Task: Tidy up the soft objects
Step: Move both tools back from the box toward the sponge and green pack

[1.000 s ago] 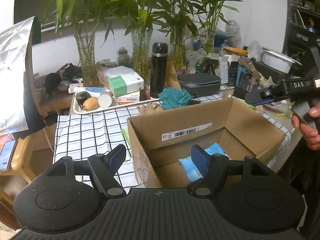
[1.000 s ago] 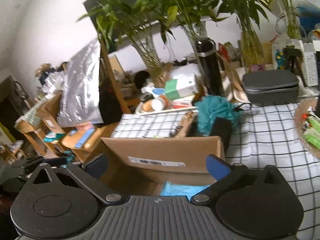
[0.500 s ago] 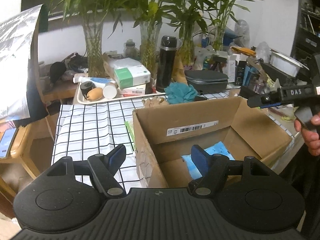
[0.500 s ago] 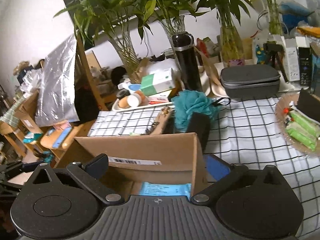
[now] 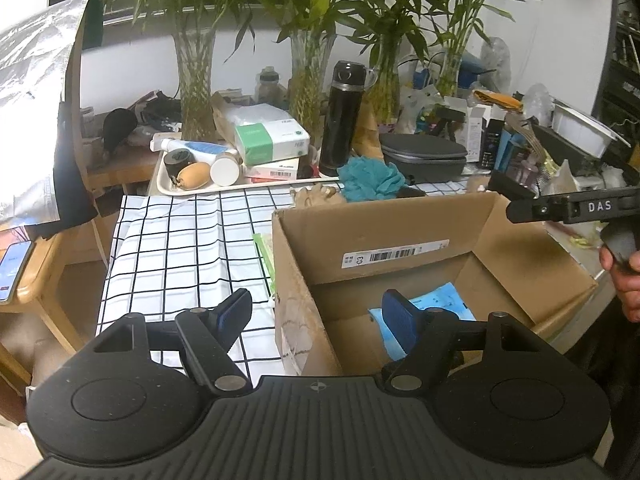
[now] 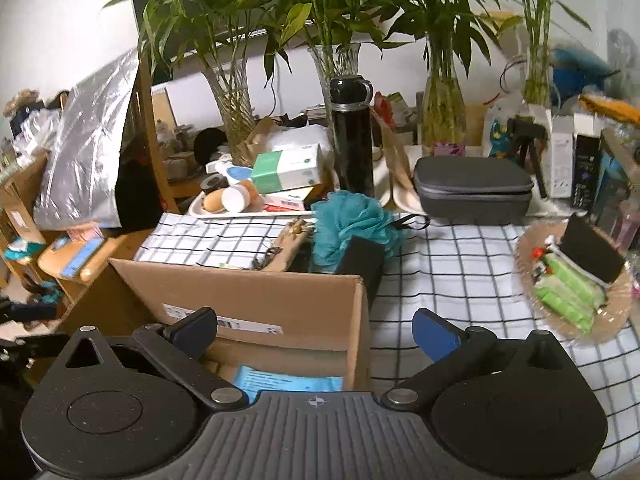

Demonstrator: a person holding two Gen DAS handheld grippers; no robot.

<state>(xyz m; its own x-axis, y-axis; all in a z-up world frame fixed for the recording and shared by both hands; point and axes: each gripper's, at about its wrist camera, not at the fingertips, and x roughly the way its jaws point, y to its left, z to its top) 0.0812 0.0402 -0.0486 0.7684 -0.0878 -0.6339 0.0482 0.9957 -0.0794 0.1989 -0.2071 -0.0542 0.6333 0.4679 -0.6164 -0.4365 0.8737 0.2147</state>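
- Two grippers hover over an open cardboard box [image 5: 400, 236] that stands on a table with a black-and-white checked cloth [image 5: 180, 248]
- left gripper [image 5: 318, 312]: its jaws stand apart with nothing between the pads; one finger hangs over the cloth outside the box's left wall, the other over the box's inside
- right gripper [image 6: 314, 330]: its jaws are spread wide and hold nothing; one finger is over the box, the other over the cloth to the box's right
- a person's hand [image 5: 624, 276] grasps the right gripper's handle at the right edge of the left wrist view
- a light blue packet [image 5: 436, 308] lies flat on the floor of the box
- a teal mesh bath sponge [image 6: 354, 224] sits on the cloth just behind the box's far wall, touching a black block [image 6: 360, 258] that leans in front of it
- green packets [image 6: 568, 292] lie in a shallow woven tray [image 6: 616, 312] on the cloth, well to the right of the box
- behind the sponge stand a black flask [image 6: 352, 140], a grey zip case [image 6: 472, 192] and a white tray [image 5: 168, 184] of small containers
- glass vases of bamboo [image 5: 196, 80] line the back of the table
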